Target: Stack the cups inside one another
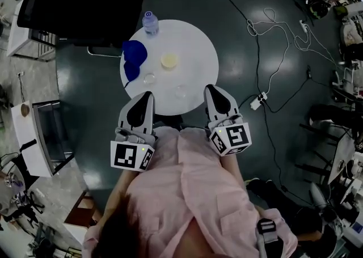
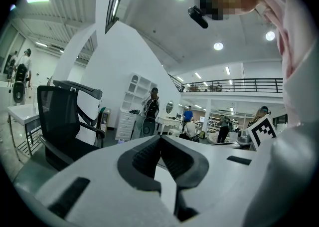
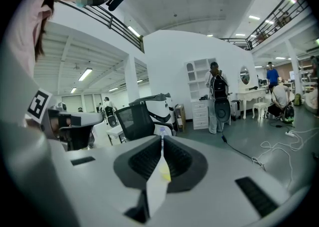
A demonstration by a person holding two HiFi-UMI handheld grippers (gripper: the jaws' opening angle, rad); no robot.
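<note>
A round white table (image 1: 195, 53) carries a pale yellow cup (image 1: 169, 60), two clear cups (image 1: 149, 79) (image 1: 181, 91) and blue cups (image 1: 135, 54) at its left rim. My left gripper (image 1: 149, 96) hovers at the table's near edge, close to the left clear cup, its jaws shut and empty. My right gripper (image 1: 210, 88) hovers at the near right edge beside the other clear cup, also shut on nothing. In the left gripper view the left gripper (image 2: 160, 138) has its pads meeting at the tip. In the right gripper view the right gripper (image 3: 162, 139) shows the yellow cup (image 3: 165, 173) through its slit.
A clear water bottle (image 1: 150, 22) stands at the table's far left edge. A black office chair (image 1: 79, 7) sits behind the table. Cables and a power strip (image 1: 258, 101) lie on the dark floor to the right. White furniture (image 1: 34, 138) stands at the left.
</note>
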